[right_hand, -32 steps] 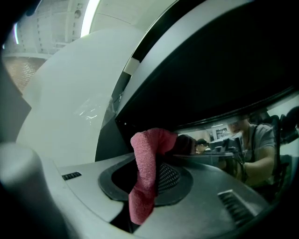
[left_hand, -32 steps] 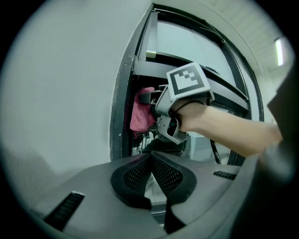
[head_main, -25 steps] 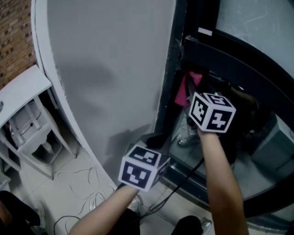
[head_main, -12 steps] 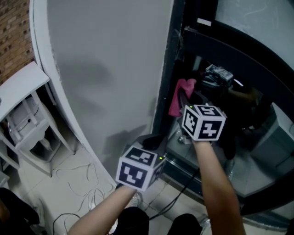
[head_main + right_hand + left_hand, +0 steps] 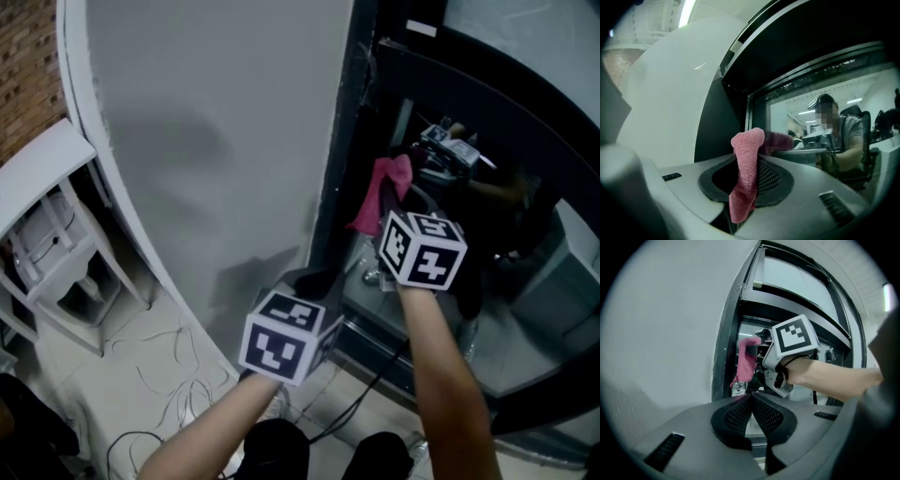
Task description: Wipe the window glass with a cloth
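Pink cloth (image 5: 746, 164) is clamped in right gripper (image 5: 749, 174), held against window glass (image 5: 797, 115). Left gripper (image 5: 751, 401) is seen pinched together, empty, beside the glass.

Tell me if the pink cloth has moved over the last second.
Yes. In the head view the pink cloth sits lower, farther below the white label on the window frame than before.

No words, brands or numbers can be read anywhere; the cubes carry only black-and-white square marker patterns.
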The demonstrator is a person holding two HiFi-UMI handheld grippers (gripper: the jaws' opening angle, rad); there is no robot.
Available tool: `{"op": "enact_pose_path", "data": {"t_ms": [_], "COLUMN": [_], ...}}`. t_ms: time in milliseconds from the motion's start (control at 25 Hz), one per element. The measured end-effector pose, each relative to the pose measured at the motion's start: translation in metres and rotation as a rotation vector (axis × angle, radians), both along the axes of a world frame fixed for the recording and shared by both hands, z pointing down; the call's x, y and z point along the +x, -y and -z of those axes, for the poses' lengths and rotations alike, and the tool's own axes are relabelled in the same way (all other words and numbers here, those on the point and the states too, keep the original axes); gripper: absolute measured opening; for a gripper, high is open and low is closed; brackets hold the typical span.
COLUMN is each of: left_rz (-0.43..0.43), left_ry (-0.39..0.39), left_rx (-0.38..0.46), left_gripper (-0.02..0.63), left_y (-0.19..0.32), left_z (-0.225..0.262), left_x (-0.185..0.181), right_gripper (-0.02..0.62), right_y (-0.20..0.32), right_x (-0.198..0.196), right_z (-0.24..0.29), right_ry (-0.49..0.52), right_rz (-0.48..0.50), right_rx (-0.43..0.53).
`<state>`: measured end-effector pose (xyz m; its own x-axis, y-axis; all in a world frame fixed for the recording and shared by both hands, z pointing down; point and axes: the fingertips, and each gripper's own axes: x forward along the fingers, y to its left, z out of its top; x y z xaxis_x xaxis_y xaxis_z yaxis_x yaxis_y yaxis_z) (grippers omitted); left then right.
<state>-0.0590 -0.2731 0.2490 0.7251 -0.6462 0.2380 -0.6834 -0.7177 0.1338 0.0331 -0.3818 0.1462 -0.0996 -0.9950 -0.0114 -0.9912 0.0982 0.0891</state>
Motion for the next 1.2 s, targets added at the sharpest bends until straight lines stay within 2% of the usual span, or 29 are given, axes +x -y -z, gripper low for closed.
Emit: {"op": "enact_pose_path", "data": {"t_ms": [280,1200], "left_rz": [-0.03,-0.226], "left_ry": [-0.001,0.025], "left_rx": [-0.002,0.017], "left_gripper": [0.0,0.0], "left_y": [-0.01,-0.085], "left_z": [0.0,0.007], "left_x": [0.023,0.155], "right_gripper": [0.074,0.072], "right_y": [-0.028,-0.165], "right_x": [0.039,0.191], "right_z": [0.002,0.0], "right_ry": [0.01,0.036], "right_rz": [-0.068,-0.282], "right_rx": [0.008,0.019]}}
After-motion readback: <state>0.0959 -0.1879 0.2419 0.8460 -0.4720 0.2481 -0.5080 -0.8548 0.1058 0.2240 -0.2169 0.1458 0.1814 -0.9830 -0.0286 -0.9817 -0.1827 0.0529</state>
